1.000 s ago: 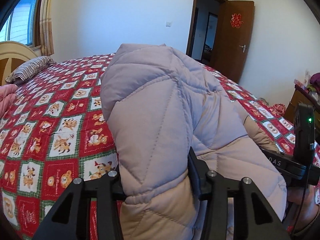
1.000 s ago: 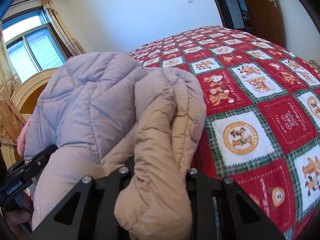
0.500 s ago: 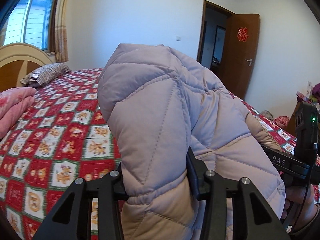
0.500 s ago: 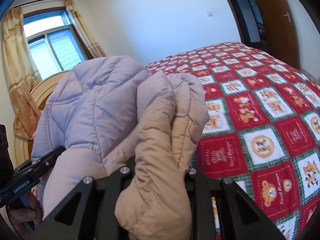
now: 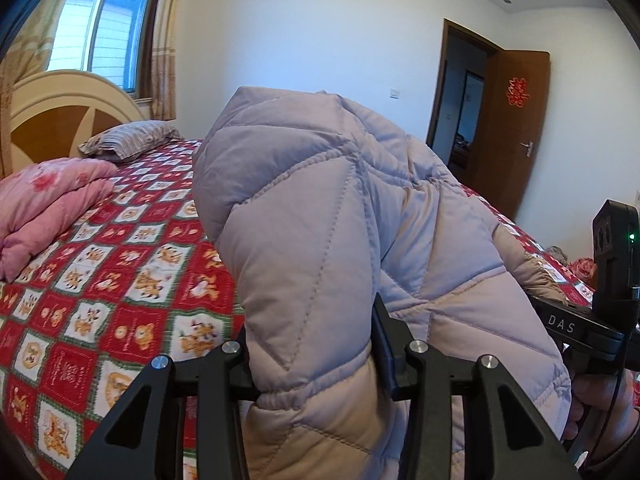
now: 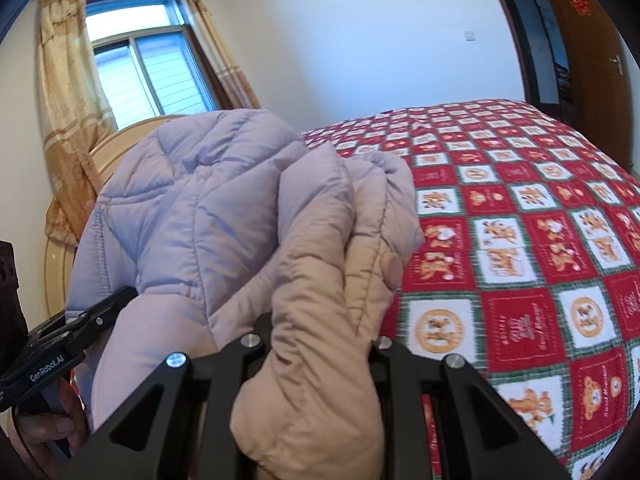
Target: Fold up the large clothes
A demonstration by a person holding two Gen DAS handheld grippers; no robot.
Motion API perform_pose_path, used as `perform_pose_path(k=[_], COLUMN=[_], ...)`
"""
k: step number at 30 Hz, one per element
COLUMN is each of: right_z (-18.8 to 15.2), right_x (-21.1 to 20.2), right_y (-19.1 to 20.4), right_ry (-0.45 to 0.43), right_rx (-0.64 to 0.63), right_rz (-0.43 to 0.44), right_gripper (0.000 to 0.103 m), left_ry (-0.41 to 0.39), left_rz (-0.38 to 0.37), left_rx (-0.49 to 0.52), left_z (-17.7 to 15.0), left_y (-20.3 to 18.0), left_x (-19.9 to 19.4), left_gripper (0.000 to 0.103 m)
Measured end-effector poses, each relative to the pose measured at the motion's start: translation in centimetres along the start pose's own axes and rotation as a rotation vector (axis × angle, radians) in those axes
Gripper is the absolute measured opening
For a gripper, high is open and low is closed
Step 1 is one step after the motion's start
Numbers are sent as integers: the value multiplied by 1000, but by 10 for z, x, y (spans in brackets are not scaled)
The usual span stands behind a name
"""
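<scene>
Left gripper (image 5: 314, 354) clamped on a thick fold of the quilted lilac-beige puffer jacket (image 5: 340, 220); jacket fills the centre of the left wrist view and bulges upward toward 12 o'clock, held above the red teddy-bear quilt (image 5: 100, 280). Right gripper (image 6: 320, 344) pinched narrowly on a bunched beige edge of the same jacket (image 6: 200, 208), bulk hanging toward 10 o'clock. Pink folded blanket (image 5: 44, 200) at 9 o'clock, striped pillow (image 5: 128, 140) at 10 o'clock. Open wooden door (image 5: 512, 128) at 2 o'clock. Curtained window (image 6: 132, 68) at 11 o'clock.
</scene>
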State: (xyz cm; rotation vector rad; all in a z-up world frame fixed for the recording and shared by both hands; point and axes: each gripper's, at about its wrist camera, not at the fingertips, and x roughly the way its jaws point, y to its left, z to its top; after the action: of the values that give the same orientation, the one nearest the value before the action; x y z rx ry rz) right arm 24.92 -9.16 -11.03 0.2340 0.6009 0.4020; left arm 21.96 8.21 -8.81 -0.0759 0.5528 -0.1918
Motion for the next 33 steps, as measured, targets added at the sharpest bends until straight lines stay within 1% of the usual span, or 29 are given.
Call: perform_pose_path(k=[12,19,33], right_z=[1,0,-5], right_x=[36,59,89], right_y=[47,70,89], right_ry=[55,88,141], right_rx=[-65,-97,-133], right_rz=[43,56,48], right_gripper=[24,24,24], left_ry=[7,26,61], left_rz=[46,71,83], left_rx=[-64,-99,-156], left_z=[-7,-14,-28], left_y=[51,78,110], left_x=[-9,-3,13], left_gripper=[42,42,42])
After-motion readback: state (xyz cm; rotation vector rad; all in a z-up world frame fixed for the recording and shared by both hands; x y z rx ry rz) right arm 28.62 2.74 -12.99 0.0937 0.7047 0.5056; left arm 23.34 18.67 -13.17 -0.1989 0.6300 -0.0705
